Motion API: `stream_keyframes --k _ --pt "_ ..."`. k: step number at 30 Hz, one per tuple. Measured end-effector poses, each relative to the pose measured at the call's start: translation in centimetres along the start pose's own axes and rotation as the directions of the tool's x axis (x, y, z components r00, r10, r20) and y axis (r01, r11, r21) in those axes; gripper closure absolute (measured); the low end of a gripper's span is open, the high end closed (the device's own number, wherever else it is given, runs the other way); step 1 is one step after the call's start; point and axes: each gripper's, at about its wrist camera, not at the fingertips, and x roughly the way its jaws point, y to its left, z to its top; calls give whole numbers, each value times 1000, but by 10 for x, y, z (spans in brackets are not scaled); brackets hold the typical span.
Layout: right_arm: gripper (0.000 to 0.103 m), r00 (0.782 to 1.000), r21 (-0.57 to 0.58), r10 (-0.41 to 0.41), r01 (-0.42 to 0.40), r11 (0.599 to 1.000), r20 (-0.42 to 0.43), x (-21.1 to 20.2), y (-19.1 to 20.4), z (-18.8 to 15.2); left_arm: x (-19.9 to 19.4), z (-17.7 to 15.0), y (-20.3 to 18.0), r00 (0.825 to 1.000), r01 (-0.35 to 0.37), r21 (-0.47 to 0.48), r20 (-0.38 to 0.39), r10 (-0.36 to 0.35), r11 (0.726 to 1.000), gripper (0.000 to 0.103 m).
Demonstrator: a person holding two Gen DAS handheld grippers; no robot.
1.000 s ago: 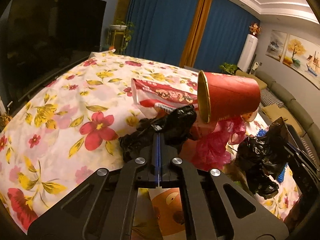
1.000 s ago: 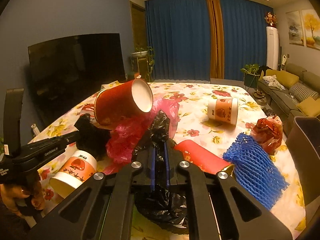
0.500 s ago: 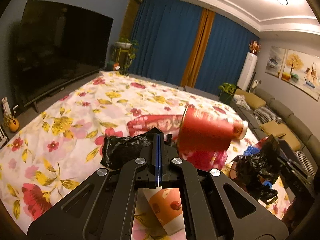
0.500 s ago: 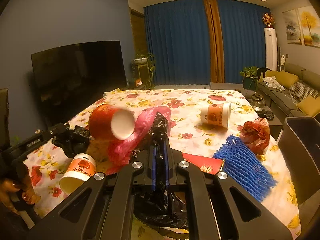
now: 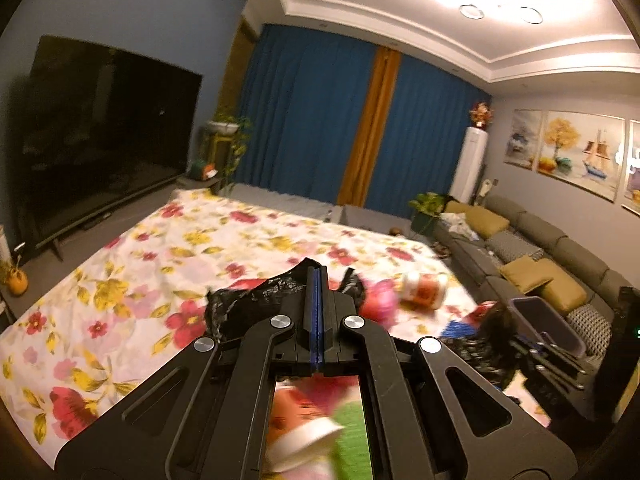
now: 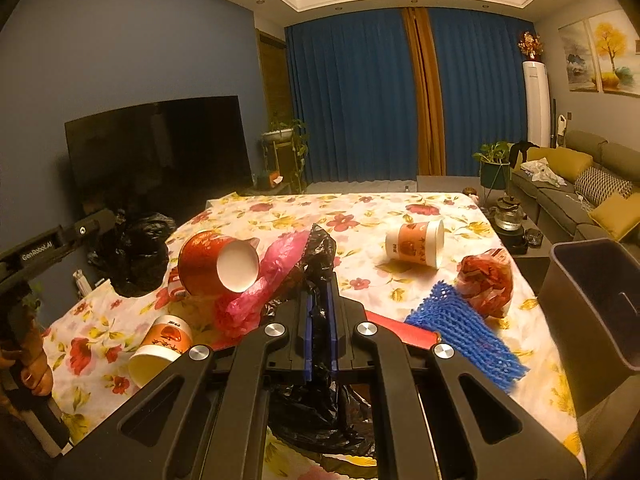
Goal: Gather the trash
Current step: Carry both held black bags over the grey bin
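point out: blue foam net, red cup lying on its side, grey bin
blue foam net (image 6: pixel 464 332): right wrist view, middle of the mesh.
red cup (image 6: pixel 218 266): right wrist view, rim edge.
grey bin (image 6: pixel 588 308): right wrist view, outer front wall.

I see black bag (image 6: pixel 320 264) crumpled, upright, pinched mid-table | red cup (image 6: pixel 216 262) tipped | blue net (image 6: pixel 466 334) flat beside bin (image 6: pixel 592 304)

A floral-clothed table (image 6: pixel 400 208) carries a red cup (image 6: pixel 208 262), two paper cups, blue foam netting (image 6: pixel 464 332) and a pink bag (image 6: pixel 276 268).
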Motion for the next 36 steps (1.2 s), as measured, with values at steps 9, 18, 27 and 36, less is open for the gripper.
stream_keyframes --k 9,18,27,36 --pt "96 997 14 -48 48 999 54 -28 -30 12 9 -1 -71 992 126 71 -10 -125 990 103" --pt "97 986 47 -130 126 991 100 -58 -75 17 23 -5 -138 969 247 99 -26 -246 964 103" --pt "97 952 103 -264 250 963 157 -91 -133 27 40 -11 -208 939 345 140 -38 -343 928 103" --pt "97 891 172 -424 397 902 163 -112 -200 22 65 -33 -290 898 440 199 -80 -433 876 103"
